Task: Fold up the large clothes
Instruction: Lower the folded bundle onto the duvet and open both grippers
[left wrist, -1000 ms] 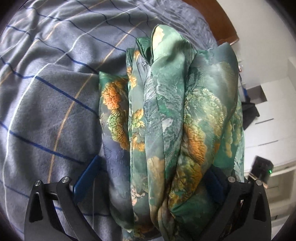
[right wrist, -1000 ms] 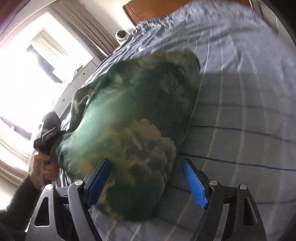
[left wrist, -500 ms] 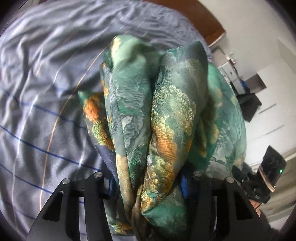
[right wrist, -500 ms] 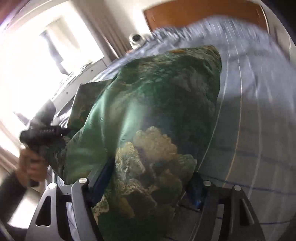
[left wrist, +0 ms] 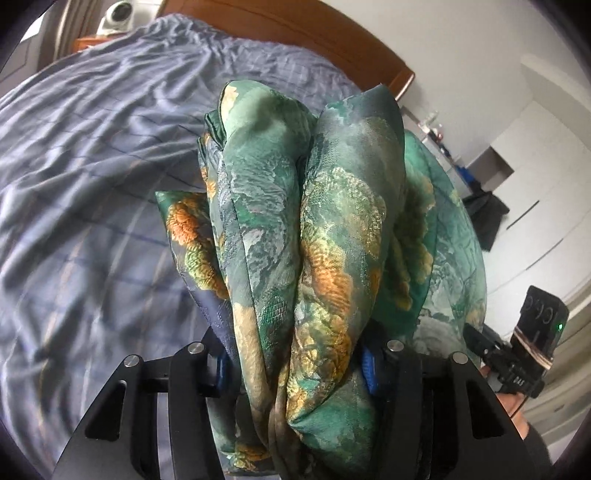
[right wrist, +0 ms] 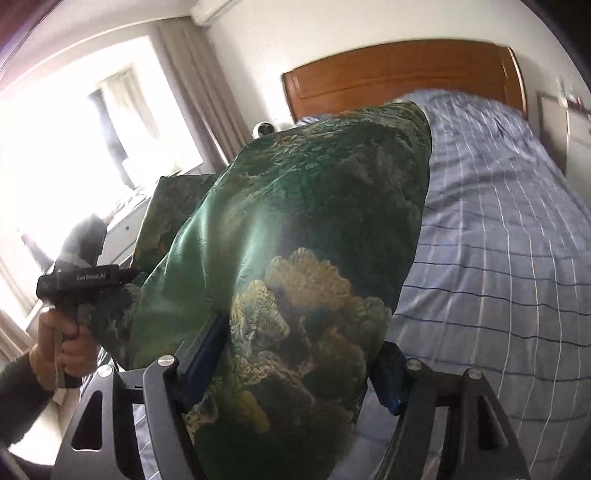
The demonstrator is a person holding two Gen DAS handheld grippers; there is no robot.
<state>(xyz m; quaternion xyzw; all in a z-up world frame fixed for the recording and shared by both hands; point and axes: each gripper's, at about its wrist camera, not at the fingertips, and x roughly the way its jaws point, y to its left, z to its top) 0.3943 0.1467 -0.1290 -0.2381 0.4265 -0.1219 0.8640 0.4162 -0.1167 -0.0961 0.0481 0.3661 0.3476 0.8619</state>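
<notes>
My left gripper (left wrist: 295, 365), its jaws just drawn in, clamps a bunched fold of the green patterned garment (left wrist: 314, 229). The garment hangs lifted above the striped bed cover (right wrist: 498, 258). My right gripper (right wrist: 295, 354) likewise pinches the garment's other end.

One folded green satin garment with orange and gold floral print (left wrist: 295, 229) is in view, bunched into several thick layers. Two black two-finger grippers with blue pads are there: the left gripper (left wrist: 295, 363) and the right gripper (right wrist: 295, 354), one at each end of the garment. One bed covered in a grey-blue sheet with thin stripes (left wrist: 92, 166) lies beneath, with one curved brown wooden headboard (right wrist: 402, 77). One small white round camera (left wrist: 118, 14) stands by the bed's head. One window with grey curtains (right wrist: 192, 85) shows.
</notes>
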